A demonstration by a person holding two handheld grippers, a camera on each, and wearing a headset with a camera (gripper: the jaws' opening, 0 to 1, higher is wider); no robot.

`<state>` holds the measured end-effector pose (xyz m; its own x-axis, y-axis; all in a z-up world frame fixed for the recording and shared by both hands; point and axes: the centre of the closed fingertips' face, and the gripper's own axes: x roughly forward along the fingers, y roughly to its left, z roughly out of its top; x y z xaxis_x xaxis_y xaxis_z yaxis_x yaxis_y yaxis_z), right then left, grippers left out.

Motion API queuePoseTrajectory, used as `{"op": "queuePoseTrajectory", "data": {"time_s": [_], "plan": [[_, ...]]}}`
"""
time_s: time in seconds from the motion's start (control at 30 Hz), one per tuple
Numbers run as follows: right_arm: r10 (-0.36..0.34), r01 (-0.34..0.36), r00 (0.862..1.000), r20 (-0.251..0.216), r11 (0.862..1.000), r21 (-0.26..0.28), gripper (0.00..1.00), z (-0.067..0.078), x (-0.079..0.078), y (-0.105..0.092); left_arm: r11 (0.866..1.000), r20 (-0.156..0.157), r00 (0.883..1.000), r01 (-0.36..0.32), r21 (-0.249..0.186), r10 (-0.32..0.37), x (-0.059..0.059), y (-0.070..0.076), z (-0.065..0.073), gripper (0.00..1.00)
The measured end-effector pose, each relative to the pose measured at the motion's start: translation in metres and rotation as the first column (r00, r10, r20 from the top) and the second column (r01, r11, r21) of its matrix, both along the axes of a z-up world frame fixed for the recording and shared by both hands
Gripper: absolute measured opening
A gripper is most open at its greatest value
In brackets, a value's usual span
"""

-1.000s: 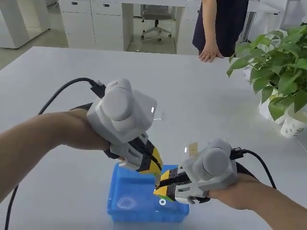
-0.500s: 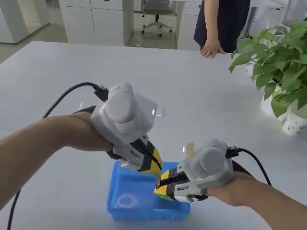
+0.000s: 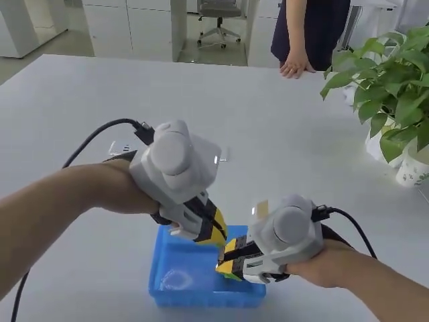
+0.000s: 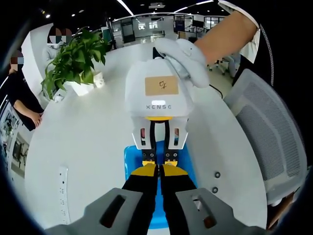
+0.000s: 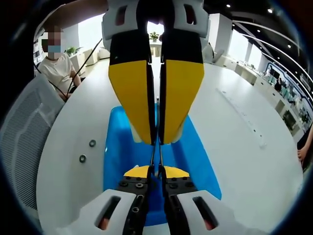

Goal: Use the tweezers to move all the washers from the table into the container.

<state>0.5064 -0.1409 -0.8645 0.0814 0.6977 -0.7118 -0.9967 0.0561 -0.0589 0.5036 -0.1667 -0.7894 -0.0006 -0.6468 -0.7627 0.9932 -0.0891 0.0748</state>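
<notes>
A blue container (image 3: 175, 282) sits at the near table edge. Above it my left gripper (image 3: 220, 236) points down and to the right, while my right gripper (image 3: 224, 263) points left, so the tips nearly meet. In the right gripper view a thin dark strip, the tweezers (image 5: 157, 152), runs between my right gripper's (image 5: 156, 172) jaws and up between the left gripper's (image 5: 156, 139) yellow jaws. Both pairs are closed on it. Two washers (image 5: 92, 143) lie on the table beside the container (image 5: 117, 147), and these washers (image 4: 216, 174) also appear in the left gripper view.
A potted plant (image 3: 395, 80) in a white pot (image 3: 410, 176) stands at the right. A person (image 3: 308, 27) stands at the far edge with a hand (image 3: 293, 69) on the table. A black cable (image 3: 94, 137) trails left. A white strip (image 4: 62, 188) lies on the table.
The head camera has tilted a little. Both grippers stay tip to tip over the container. A washer seen inside the container a second ago is now behind the right gripper.
</notes>
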Motion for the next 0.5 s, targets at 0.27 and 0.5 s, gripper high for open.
{"op": "queuePoseTrajectory", "data": {"time_s": [0.27, 0.5], "plan": [[0.002, -0.002, 1.000, -0.005, 1.000, -0.007, 0.10, -0.0017, -0.0003, -0.0012, 1.000, -0.002, 1.000, -0.001, 0.000, 0.001, -0.0002, -0.0008, -0.0013, 0.05], [0.001, -0.001, 1.000, -0.001, 1.000, -0.005, 0.10, -0.0001, -0.0005, -0.0011, 1.000, 0.001, 1.000, 0.001, -0.002, -0.001, -0.0008, -0.0015, 0.0003, 0.05]]}}
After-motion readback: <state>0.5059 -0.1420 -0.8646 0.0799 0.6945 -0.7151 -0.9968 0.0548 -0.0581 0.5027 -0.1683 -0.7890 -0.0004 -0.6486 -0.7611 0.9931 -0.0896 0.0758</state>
